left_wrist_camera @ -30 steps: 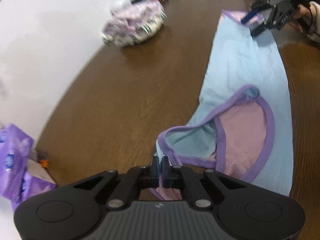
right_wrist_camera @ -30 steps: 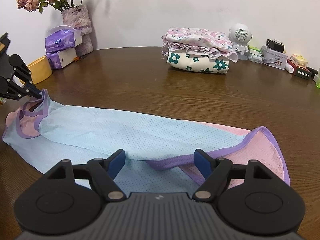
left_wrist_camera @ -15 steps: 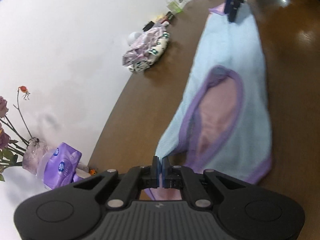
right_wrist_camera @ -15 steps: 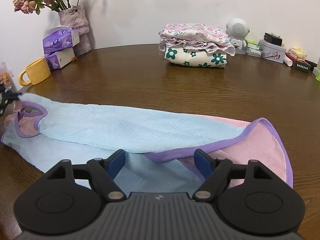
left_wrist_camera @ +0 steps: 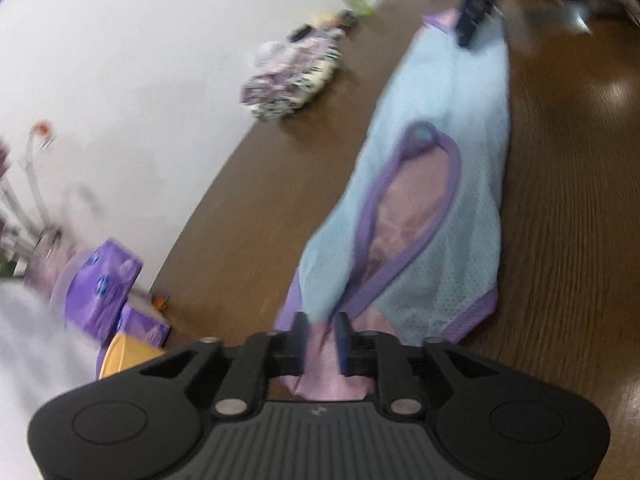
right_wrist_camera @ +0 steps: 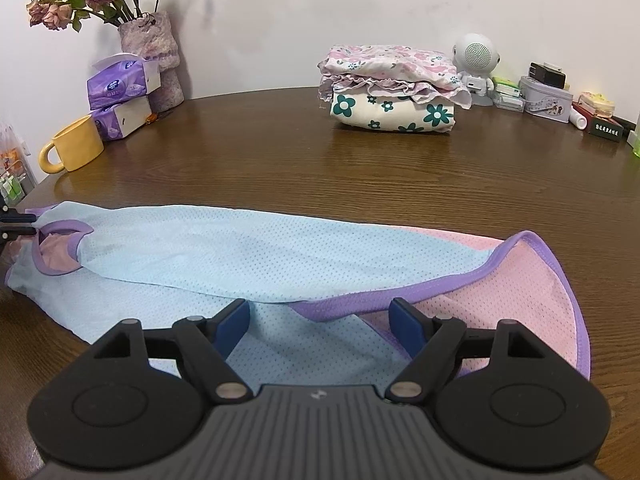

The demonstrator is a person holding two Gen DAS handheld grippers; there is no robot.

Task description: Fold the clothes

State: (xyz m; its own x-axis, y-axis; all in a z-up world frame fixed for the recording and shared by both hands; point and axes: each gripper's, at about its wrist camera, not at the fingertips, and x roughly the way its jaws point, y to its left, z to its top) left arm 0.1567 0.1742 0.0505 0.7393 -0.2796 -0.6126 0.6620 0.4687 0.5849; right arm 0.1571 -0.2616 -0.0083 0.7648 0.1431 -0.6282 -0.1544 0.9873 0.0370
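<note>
A light blue mesh garment (right_wrist_camera: 240, 248) with purple trim and pink lining lies stretched long across the brown table (right_wrist_camera: 280, 152). My left gripper (left_wrist_camera: 322, 332) is at the armhole end of the garment (left_wrist_camera: 440, 128). Its jaws are opening, and pink fabric still lies loose in the narrow gap between them. In the right wrist view, that gripper's tips (right_wrist_camera: 16, 224) show at the far left edge. My right gripper (right_wrist_camera: 320, 320) stands open low over the hem end, with blue fabric and the purple edge between its fingers. It appears blurred at the far end in the left wrist view (left_wrist_camera: 476, 12).
A folded stack of floral clothes (right_wrist_camera: 392, 92) sits at the back of the table. A yellow mug (right_wrist_camera: 74, 148), purple tissue packs (right_wrist_camera: 120, 84) and a vase of dried roses (right_wrist_camera: 154, 52) stand back left. A white speaker (right_wrist_camera: 476, 64) and small boxes (right_wrist_camera: 548, 96) stand back right.
My left gripper has carried the garment's end outward, drawing the cloth out long, and its jaws have parted from shut. The right gripper has kept still and open.
</note>
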